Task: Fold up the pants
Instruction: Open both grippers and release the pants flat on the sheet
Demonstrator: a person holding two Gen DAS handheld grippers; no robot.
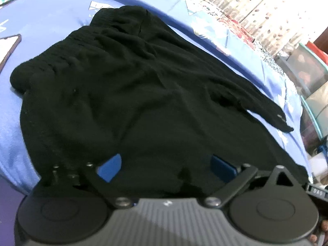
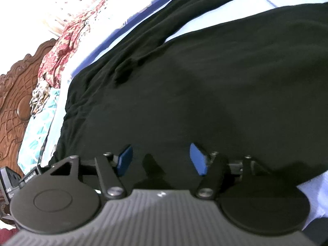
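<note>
We are working over a bed covered in a blue sheet, with a carved wooden headboard at nine o'clock in the right wrist view and a floral blanket bunched beside it. The black pants lie spread across the sheet and fill most of both views; in the left wrist view the ribbed waistband sits at ten o'clock and a narrow end of cloth trails off toward three o'clock. In the right wrist view two dark stretches of cloth show a strip of sheet between them at one o'clock. A phone rests on the sheet at nine o'clock in the left view.

Our left hand-held gripper stands spread wide just above the cloth, pinching nothing. Our right hand-held gripper is also spread, its blue pads apart over the fabric, holding nothing.

We judge that we are between grasps, with the fold only partly made. The next move calls for picking an edge with each gripper, closing on one layer cleanly, and lifting evenly so the cloth does not bunch.
</note>
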